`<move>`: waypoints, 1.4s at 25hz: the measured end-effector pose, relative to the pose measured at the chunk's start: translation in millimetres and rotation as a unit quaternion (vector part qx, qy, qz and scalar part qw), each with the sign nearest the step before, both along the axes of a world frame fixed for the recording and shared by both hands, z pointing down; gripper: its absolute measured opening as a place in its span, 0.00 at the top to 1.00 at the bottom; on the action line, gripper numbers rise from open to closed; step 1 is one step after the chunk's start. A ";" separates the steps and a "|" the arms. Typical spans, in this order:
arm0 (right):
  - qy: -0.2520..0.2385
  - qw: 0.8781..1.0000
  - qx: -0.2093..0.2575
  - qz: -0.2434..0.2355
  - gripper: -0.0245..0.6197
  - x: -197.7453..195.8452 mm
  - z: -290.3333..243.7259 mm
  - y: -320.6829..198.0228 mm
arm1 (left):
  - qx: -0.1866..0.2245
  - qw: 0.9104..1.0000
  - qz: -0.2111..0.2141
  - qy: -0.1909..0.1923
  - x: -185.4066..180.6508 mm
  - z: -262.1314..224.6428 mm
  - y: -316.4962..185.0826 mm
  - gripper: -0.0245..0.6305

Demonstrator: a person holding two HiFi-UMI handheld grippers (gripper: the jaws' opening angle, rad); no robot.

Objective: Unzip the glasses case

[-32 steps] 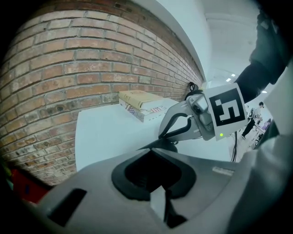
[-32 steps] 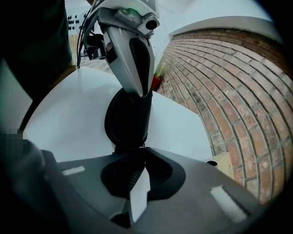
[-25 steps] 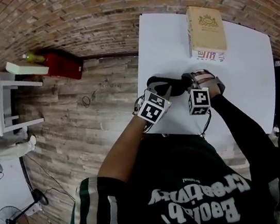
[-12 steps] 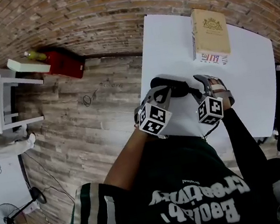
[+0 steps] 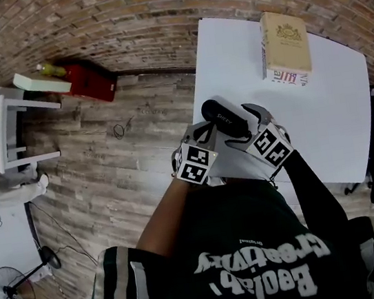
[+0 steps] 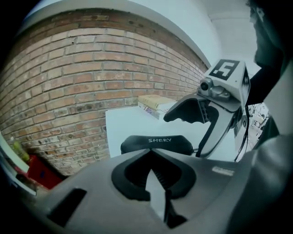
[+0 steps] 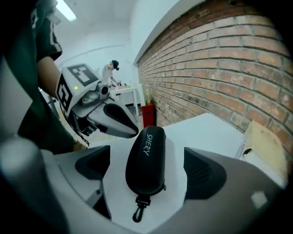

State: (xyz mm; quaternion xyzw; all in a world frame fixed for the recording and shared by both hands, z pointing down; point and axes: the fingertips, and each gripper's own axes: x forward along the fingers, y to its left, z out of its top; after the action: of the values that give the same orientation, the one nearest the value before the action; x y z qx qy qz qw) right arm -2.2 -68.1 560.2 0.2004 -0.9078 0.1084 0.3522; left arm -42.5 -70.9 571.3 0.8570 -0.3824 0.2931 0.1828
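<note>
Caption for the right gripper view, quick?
Right claw, jaws just opening, straddles the black glasses case on the white table.

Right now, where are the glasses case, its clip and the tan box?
glasses case (image 7: pixel 145 157): right gripper view, middle of its black lid.
clip (image 7: pixel 141 202): right gripper view, top of the hook at the case's near end.
tan box (image 5: pixel 284 37): head view, its top face.
</note>
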 end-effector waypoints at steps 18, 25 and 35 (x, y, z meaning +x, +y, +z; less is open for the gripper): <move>-0.092 0.976 -0.155 0.120 0.46 3.9 13.7 11.3 | -0.058 0.997 0.011 -0.049 6.1 40.9 10.4 0.95; -0.087 0.978 -0.074 0.173 0.55 31.6 -9.0 -9.6 | -0.054 0.997 0.022 -0.052 8.6 36.5 8.0 0.95; -0.091 0.953 -0.059 0.282 0.64 81.3 -7.6 -48.6 | -0.060 0.996 0.030 -0.063 7.4 35.7 7.6 0.95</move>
State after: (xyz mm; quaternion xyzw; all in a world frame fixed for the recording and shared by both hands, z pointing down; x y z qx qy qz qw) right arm 79.2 -116.6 552.7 0.4163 -0.8345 0.2742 0.2347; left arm -35.1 -63.3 607.1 0.8354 -0.3492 0.3739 0.2008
